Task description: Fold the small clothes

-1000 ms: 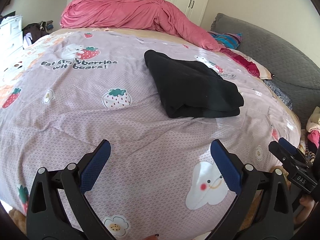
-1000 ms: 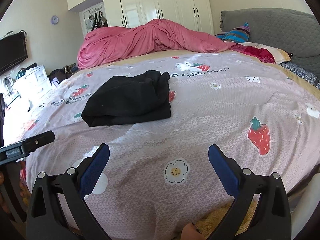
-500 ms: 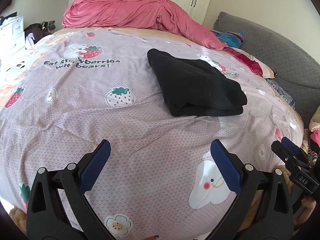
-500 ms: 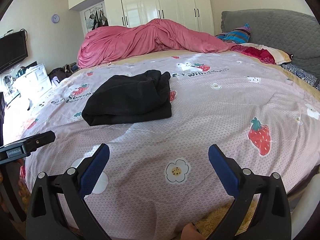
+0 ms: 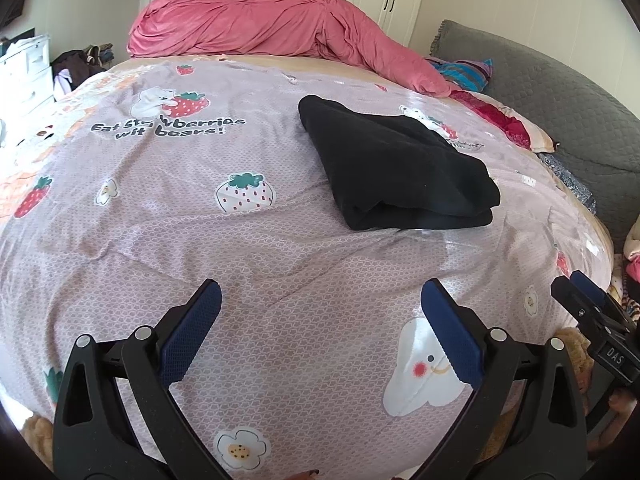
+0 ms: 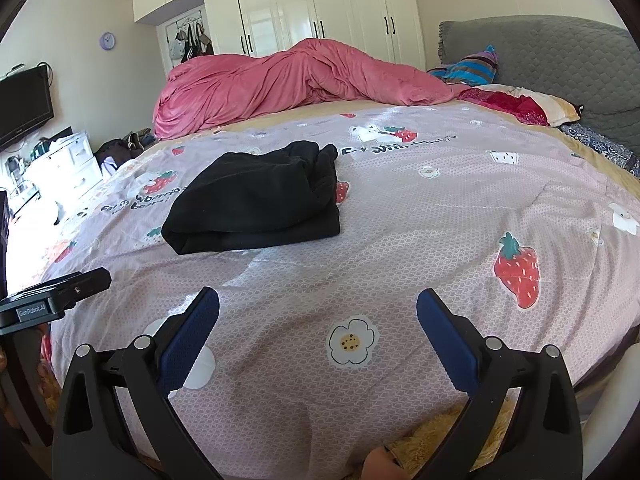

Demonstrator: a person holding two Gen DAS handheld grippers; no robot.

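**Left gripper drifts rightward along the bed**

Over the last second the left gripper (image 5: 318, 312) has shifted slightly, so the folded black garment (image 5: 396, 172) sits a little further right and lower in its view. The right gripper (image 6: 318, 316) has edged barely forward, the garment (image 6: 256, 200) appearing marginally nearer.

Ahead of my left fingers (image 5: 448, 336) and to their right, the folded garment (image 5: 396, 172) lies on the bedspread (image 5: 200, 240); from my right fingers (image 6: 192, 332) it sits ahead-left. The heaped duvet (image 5: 280, 24) lies behind it.
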